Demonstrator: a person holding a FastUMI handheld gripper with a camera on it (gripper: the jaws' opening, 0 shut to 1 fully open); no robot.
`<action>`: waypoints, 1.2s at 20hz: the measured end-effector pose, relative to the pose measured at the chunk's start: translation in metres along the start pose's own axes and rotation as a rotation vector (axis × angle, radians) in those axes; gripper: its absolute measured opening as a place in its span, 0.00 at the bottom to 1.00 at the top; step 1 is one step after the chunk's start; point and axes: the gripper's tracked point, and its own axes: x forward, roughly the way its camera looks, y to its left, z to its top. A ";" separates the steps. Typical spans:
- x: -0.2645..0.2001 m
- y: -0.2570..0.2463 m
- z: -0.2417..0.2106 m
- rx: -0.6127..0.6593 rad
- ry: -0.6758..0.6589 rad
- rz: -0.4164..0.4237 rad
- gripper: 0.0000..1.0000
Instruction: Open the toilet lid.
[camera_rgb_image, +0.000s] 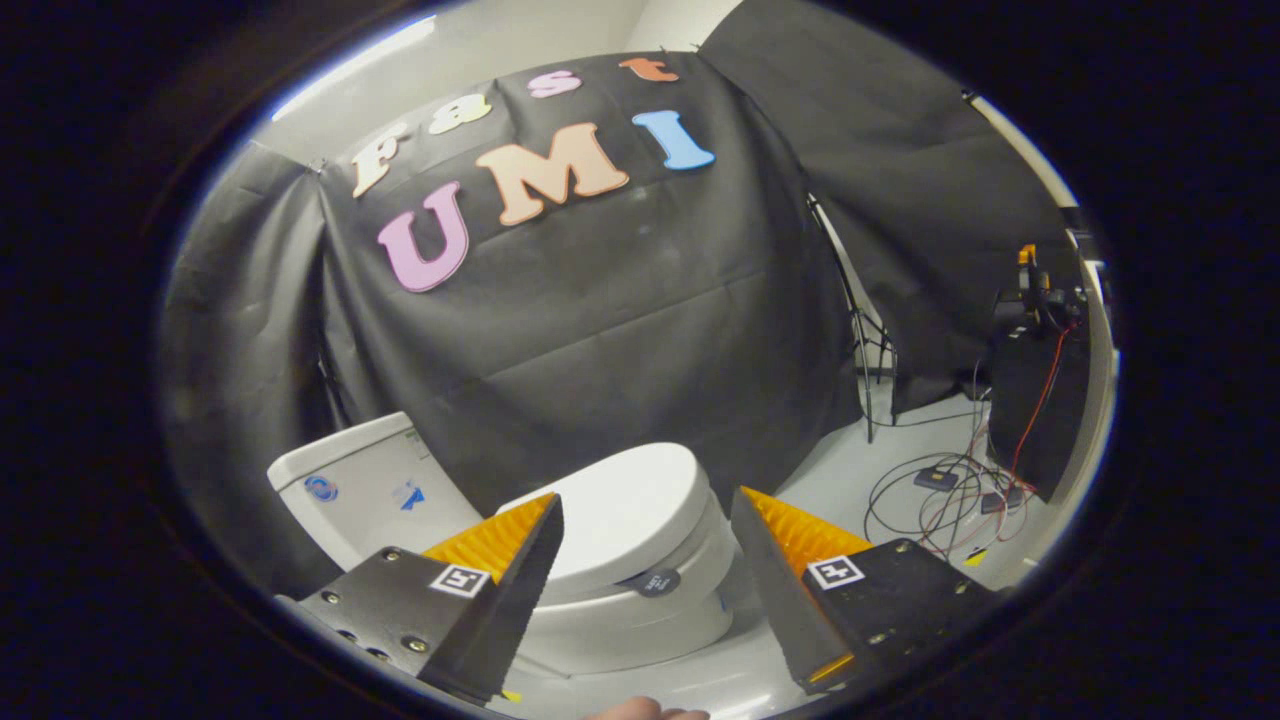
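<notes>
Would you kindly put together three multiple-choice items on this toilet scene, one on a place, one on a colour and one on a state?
1. Where does the toilet lid lie with respect to the gripper?
A. Clamped between both fingers
B. Just ahead of the open fingers, seen through the gap between them
C. Behind the cistern

2. What colour are the ribbed pads on the fingers?
A. Orange-yellow
B. Blue
C. Green

3. What state is the lid in?
A. Raised against the cistern
B. Taken off and lying on the floor
C. Down, closed over the bowl

Answers: 1 B, since the fingers stand wide apart with the lid beyond their tips, untouched. 2 A, as both inner faces show orange-yellow ridges. 3 C, because the white lid lies flat on the bowl, ahead of the cistern.
</notes>
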 end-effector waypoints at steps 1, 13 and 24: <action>0.008 -0.001 -0.008 0.002 0.012 -0.011 0.99; 0.069 -0.016 -0.106 0.337 0.157 -0.015 1.00; 0.102 -0.024 -0.152 0.571 0.194 0.004 0.96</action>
